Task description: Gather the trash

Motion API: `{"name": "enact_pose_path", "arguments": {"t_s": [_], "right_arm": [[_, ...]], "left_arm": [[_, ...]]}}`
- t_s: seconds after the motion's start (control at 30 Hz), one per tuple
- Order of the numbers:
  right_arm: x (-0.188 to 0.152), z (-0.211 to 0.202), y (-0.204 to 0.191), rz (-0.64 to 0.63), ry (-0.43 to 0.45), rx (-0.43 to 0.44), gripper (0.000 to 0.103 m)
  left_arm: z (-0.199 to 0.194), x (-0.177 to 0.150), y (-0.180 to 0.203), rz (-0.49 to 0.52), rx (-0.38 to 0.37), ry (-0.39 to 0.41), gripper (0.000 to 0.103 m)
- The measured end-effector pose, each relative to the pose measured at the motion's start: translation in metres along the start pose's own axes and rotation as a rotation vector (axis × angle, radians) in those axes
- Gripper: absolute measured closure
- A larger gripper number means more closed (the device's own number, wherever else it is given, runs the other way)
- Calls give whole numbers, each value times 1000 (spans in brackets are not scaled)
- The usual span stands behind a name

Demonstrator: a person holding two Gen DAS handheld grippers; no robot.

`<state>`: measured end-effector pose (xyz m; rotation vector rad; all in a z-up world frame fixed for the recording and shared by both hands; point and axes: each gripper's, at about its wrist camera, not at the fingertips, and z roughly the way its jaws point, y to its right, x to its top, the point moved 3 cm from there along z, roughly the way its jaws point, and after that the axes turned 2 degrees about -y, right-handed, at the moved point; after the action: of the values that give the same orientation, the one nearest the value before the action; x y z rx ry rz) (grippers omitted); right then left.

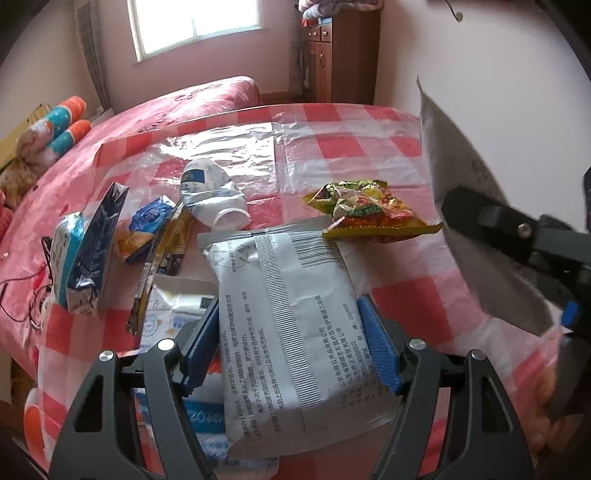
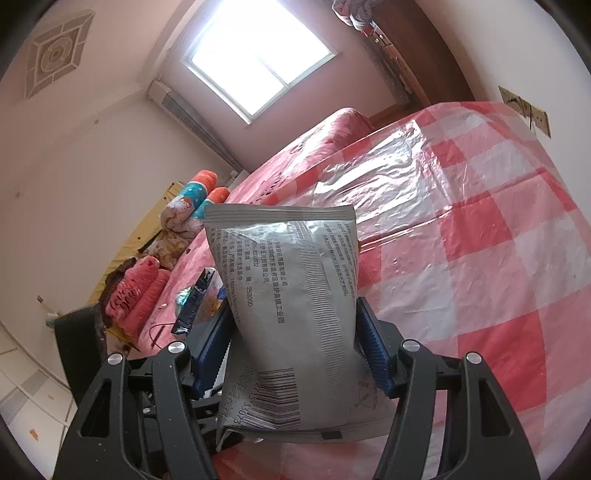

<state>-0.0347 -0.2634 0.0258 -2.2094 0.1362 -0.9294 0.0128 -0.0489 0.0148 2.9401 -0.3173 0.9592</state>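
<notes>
L gripper (image 1: 291,332) is angled down at the table, its 2 blue pads on either side of a white pouch (image 1: 280,314) w/ printed text and a ribbed seam. The pouch lies flat on the table, its top edge tucked under a yellow-red snack wrapper (image 1: 365,210). Pads sit right at the pouch's sides; can't tell if they're pressing yet.

R gripper (image 2: 295,343) tilts down less steeply and is clamped on a grey pouch (image 2: 291,302), held upright off the table, barcode end down by the pads, sealed edge on top. In the left wrist view the same pouch (image 1: 476,206) shows at the right edge, raised above the table.

More trash sits left of the white pouch: a crushed white bottle (image 1: 214,195), a blue snack pack (image 1: 147,225), a blue-silver bag (image 1: 85,254) standing on edge, and a long dark-yellow wrapper (image 1: 162,258). A flat white-blue pack (image 1: 173,314) pokes out from under the white pouch.

The table (image 1: 369,147) has a red-white check cover under glossy clear plastic. Behind it is a bed (image 1: 207,96) w/ a pink spread, rolled orange-teal bedding (image 1: 62,125) at the left, a bright window (image 1: 195,22) and a wooden cabinet (image 1: 343,55) in the corner.
</notes>
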Motion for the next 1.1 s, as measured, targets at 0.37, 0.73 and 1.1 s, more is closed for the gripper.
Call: {"name": "enact_pose_path", "arguments": {"t_s": [0.37,0.73,1.1], "right_arm": [[-14,10,-8,53,-58,89,38],[-34,28,-37,116,-144,241,38],[-62,53,-104,38,-244,282,38]], "left_arm": [[-52,-10,-35,-69,-84,76,31],[-93,-32,-90,-161,-128,136,31],[-116,-68,-157,-257,-127,170,31]]}}
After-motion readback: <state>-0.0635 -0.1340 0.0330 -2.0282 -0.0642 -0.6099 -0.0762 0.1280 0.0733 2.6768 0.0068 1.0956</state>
